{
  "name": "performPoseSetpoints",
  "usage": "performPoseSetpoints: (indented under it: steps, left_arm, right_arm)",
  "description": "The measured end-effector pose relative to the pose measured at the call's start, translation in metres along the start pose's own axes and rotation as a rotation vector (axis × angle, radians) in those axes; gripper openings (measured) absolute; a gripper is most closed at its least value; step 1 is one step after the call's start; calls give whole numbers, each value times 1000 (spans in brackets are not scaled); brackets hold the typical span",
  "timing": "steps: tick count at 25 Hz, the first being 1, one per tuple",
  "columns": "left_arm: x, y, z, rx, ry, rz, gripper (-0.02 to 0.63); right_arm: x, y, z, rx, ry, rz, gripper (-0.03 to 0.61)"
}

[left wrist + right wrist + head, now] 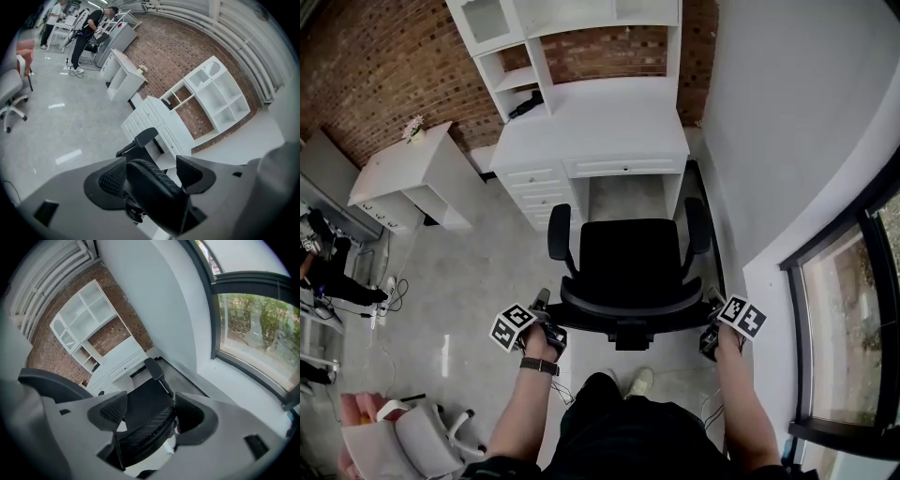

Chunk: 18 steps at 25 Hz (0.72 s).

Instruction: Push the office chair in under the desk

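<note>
Head view: the office chair [630, 262] is left short of the desk [591, 127]; its backrest [628, 305] is straddled by the left gripper [151, 174] and right gripper [146, 412], jaws parted.

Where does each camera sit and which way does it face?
Head view: on the person's head, steeply down at the office chair and desk; forearms, left gripper, right gripper show.
Left gripper view: on that gripper, past the backrest toward the desk; its open jaws show.
Right gripper view: on that gripper, over the seat toward the desk; its open jaws show.
All three share office chair and desk.
</note>
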State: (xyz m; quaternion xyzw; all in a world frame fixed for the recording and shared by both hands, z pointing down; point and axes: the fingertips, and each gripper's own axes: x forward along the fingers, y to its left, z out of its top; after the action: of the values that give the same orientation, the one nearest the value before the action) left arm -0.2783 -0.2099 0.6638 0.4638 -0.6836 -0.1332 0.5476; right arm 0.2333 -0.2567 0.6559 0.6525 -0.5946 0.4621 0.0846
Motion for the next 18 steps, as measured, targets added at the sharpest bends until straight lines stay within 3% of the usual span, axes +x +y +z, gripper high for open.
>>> performPoseSetpoints:
  steps: [18]
  left_arm:
    - [92, -50, 64, 12, 3, -5, 325]
  right_arm:
    - [87, 57, 61, -4, 4, -4, 290]
